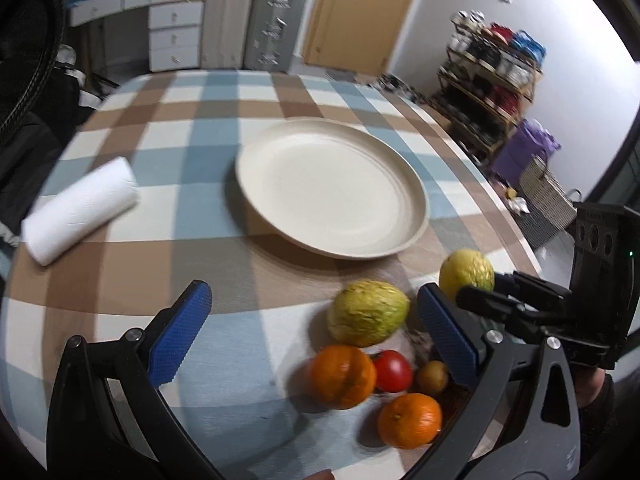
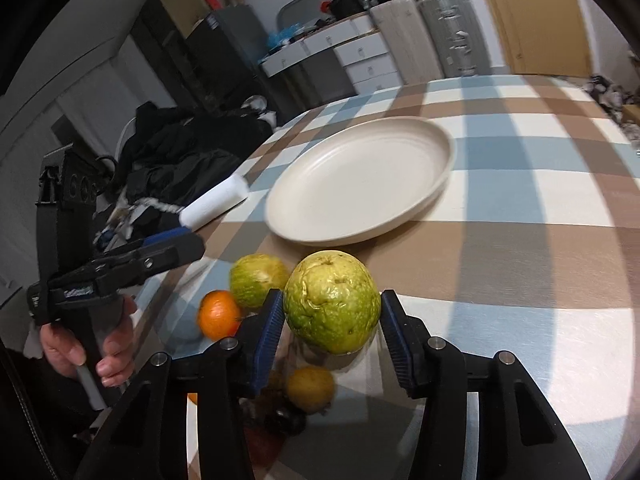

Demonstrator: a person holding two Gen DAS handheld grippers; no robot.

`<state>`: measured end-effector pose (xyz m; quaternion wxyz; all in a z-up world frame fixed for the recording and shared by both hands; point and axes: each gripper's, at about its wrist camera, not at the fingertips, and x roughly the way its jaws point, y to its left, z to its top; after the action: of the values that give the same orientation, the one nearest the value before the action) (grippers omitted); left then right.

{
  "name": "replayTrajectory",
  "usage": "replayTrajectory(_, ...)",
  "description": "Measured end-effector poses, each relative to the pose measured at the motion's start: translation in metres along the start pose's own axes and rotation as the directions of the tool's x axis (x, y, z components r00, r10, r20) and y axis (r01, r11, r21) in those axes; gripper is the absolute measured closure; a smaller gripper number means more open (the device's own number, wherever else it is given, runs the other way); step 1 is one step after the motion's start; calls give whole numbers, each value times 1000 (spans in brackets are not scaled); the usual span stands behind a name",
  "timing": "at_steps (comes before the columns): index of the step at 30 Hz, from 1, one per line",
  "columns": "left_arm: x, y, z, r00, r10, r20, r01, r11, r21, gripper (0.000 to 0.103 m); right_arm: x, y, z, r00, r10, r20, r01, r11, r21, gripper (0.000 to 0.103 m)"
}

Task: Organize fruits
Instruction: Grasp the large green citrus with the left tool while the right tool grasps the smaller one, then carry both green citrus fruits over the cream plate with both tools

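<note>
A cream plate sits empty mid-table. My right gripper is shut on a green-yellow guava and holds it above the fruit pile; the guava also shows in the left wrist view. On the cloth lie a second guava, two oranges, a red tomato and a small brown fruit. My left gripper is open and empty, low over the cloth, its right finger beside the pile.
A white paper-towel roll lies left of the plate. The checked tablecloth covers a round table. Dark clothing is heaped past the table's left edge. Drawers, suitcases and a shelf rack stand beyond.
</note>
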<state>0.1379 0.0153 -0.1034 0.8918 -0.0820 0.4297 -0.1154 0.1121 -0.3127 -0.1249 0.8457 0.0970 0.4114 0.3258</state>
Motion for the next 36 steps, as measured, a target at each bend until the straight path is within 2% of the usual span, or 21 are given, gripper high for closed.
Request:
replayTrajectory(7, 20, -18, 5, 991, -81, -103, 87, 994, 59, 1, -24, -7, -4, 996, -43, 73, 42, 999, 23, 53)
replayTrajectory(11, 29, -22, 4, 988, -69, -136, 79, 994, 69, 1, -33, -10, -8, 992, -86, 96, 82, 996, 42, 53)
replayTrajectory(14, 34, -27, 3, 988, -52, -147, 68, 992, 109, 1, -38, -12, -12, 990, -87, 115, 82, 995, 51, 53)
replayTrajectory(19, 39, -31, 3, 985, -42, -168, 66, 987, 144, 9, -40, -14, -16, 988, -90, 128, 84, 995, 56, 53)
replayTrajectory(23, 43, -35, 1, 979, -49, -199, 85, 981, 177, 20, -37, -17, -18, 988, -97, 121, 88, 993, 72, 53)
replayTrajectory(25, 45, -36, 0, 977, -53, -207, 91, 980, 179, 22, -36, -16, -18, 988, -101, 118, 93, 993, 73, 53)
replayTrajectory(30, 48, -36, -1, 970, -74, -230, 116, 978, 174, 47, -35, -20, -17, 989, -100, 113, 91, 992, 88, 53)
replayTrajectory(32, 48, -36, -2, 969, -77, -235, 119, 978, 170, 54, -34, -21, -17, 989, -96, 112, 85, 992, 95, 53)
replayTrajectory(36, 50, -34, -1, 967, -88, -241, 128, 980, 155, 54, -34, -22, -17, 989, -94, 111, 83, 992, 100, 53)
